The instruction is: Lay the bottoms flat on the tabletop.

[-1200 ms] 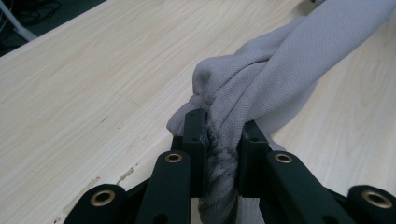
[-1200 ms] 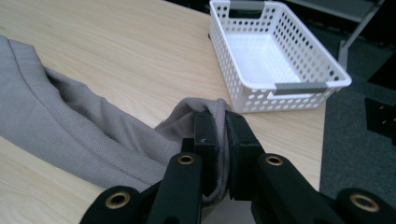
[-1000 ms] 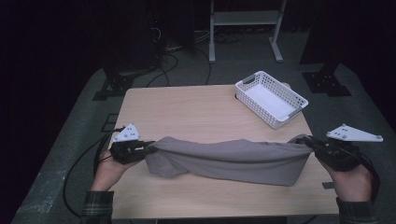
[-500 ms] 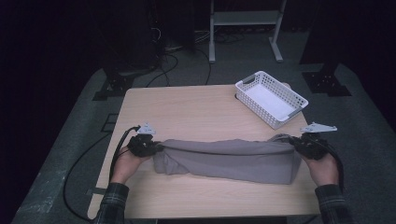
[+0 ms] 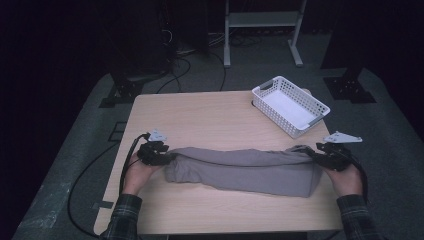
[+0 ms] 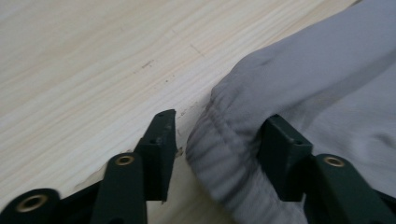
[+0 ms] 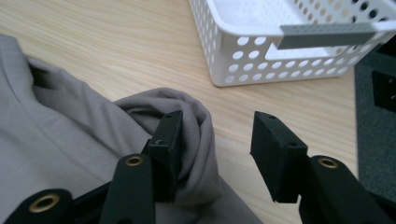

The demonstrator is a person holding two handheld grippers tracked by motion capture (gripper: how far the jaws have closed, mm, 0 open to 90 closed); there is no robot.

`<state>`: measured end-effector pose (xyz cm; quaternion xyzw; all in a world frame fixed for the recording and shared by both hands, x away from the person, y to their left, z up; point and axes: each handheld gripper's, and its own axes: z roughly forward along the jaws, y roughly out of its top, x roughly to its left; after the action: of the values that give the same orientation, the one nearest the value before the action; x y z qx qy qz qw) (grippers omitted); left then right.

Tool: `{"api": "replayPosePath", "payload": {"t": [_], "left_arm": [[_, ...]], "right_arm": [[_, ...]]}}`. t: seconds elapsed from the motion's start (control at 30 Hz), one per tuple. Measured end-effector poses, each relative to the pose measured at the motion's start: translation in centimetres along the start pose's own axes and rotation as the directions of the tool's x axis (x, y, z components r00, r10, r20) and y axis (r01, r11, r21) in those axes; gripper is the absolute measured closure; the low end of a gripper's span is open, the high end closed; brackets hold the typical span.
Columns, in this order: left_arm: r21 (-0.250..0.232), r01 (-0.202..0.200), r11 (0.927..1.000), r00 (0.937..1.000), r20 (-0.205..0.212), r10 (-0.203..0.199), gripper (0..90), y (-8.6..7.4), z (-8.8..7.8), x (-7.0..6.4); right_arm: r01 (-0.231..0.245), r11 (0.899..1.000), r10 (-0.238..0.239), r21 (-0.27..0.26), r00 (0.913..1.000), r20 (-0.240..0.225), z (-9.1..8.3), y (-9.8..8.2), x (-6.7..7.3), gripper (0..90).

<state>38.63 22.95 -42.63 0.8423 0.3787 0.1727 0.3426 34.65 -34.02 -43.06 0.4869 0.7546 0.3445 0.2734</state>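
Observation:
A long grey garment (image 5: 240, 170) lies folded across the near half of the wooden table (image 5: 200, 120). My left gripper (image 5: 167, 157) rests at its left end. Its jaws have just been opening, and in the left gripper view the garment's ribbed hem (image 6: 219, 154) sits loose between them (image 6: 222, 126). My right gripper (image 5: 312, 152) is at the garment's right end. Its jaws have also just been opening. In the right gripper view a bunched fold of cloth (image 7: 191, 112) lies between them (image 7: 217, 123), against one jaw and clear of the other.
A white perforated basket (image 5: 280, 117) stands at the table's back right, close beyond my right gripper, and its wall (image 7: 261, 60) shows in the right gripper view. Bare wood stretches behind the garment. Cables and stand legs lie on the dark floor beyond.
Both hands came down and inward and laid the garment flat on the table. The jaws of both grippers then opened and released the cloth ends.

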Motion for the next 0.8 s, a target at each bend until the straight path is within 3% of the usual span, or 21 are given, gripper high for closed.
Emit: {"api": "replayPosePath", "payload": {"t": [0.13,0.23,0.37,0.47,0.57,0.8], "left_arm": [[-0.042,0.022,0.9989,0.9997,-0.007,-0.022,41.5,-0.3,-2.0,0.4],[-0.061,0.034,0.9976,0.9992,0.024,-0.032,49.0,-0.7,-3.1,0.3],[-0.029,0.015,0.9995,0.9997,0.022,-0.014,69.3,-1.1,-3.1,-1.0],[0.025,-0.007,0.9997,0.9997,0.023,0.007,81.0,-1.0,-2.1,-2.1],[0.076,-0.037,0.9964,0.9987,0.037,0.034,83.5,-0.8,-0.6,-3.0],[0.153,-0.067,0.986,0.9976,-0.009,0.069,83.4,-0.4,2.0,-3.3]], "right_arm": [[-0.015,0.998,0.017,-0.06,0.9995,0.025,-1.9,0.0,-0.4,45.9],[-0.022,0.996,0.023,-0.086,0.9997,0.004,-2.9,0.1,-0.7,51.5],[0.053,0.998,-0.054,-0.032,0.9976,-0.044,-2.7,-1.0,-0.2,73.6],[0.073,0.997,-0.072,0.021,0.9952,-0.067,-1.9,-1.7,-0.2,83.1],[0.09,0.994,-0.084,0.057,0.9925,-0.089,-0.9,-2.1,-0.3,87.4],[0.178,0.971,-0.152,0.156,0.9742,-0.167,1.4,-3.0,0.6,89.0]]}}
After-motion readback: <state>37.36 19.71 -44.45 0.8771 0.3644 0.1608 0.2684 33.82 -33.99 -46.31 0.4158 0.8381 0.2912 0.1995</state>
